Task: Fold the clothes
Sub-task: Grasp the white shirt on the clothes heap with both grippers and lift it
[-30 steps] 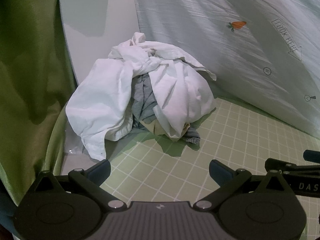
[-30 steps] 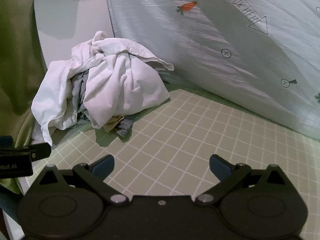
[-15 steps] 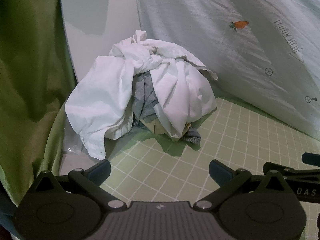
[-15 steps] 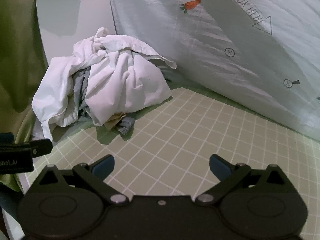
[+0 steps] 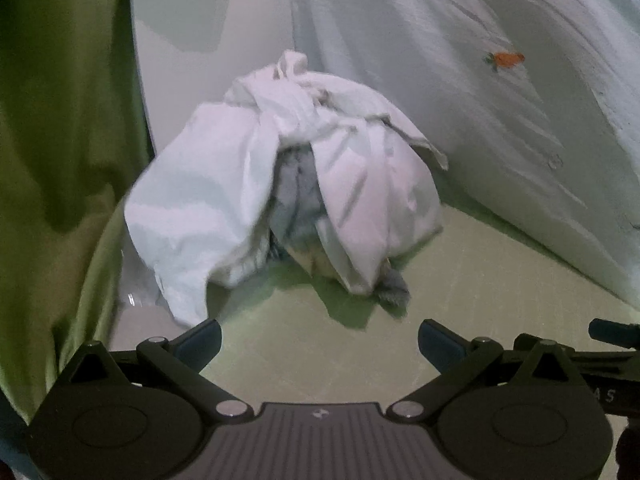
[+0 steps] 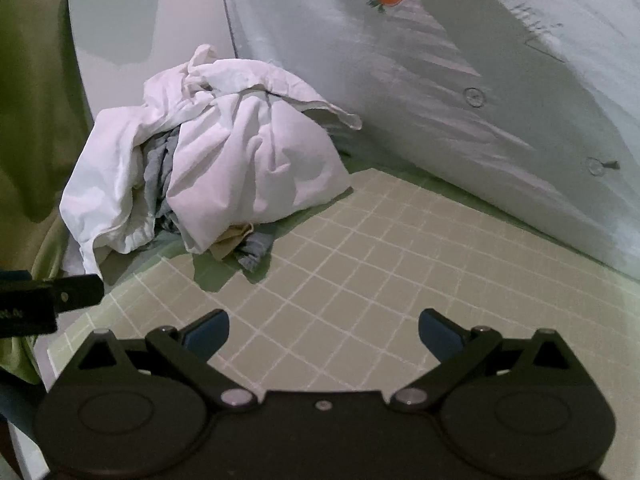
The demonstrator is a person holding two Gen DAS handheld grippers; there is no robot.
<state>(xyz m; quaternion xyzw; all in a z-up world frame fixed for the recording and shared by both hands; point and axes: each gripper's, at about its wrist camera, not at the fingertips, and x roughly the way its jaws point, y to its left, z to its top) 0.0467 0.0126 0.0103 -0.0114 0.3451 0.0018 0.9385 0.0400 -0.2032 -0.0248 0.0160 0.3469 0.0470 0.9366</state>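
Observation:
A heap of crumpled clothes lies at the back left of a green grid mat (image 6: 360, 264). On top is a white garment (image 5: 224, 192) (image 6: 256, 152); a grey garment (image 5: 296, 200) (image 6: 160, 168) shows through its gap, and a tan piece (image 6: 230, 242) pokes out at the bottom. My left gripper (image 5: 319, 342) is open, a short way in front of the heap, touching nothing. Farther right, over the mat, my right gripper (image 6: 323, 330) is open and holds nothing. The left wrist view is blurred.
A pale quilt with carrot prints (image 6: 460, 92) (image 5: 500, 120) rises behind and to the right of the mat. Green fabric (image 5: 60, 160) hangs on the left. A white panel (image 5: 208, 20) stands behind the heap. The left gripper's side (image 6: 48, 300) shows at the right view's left edge.
Both grippers have moved forward toward the heap, which now looms larger. Both stay open; the clothes have not moved.

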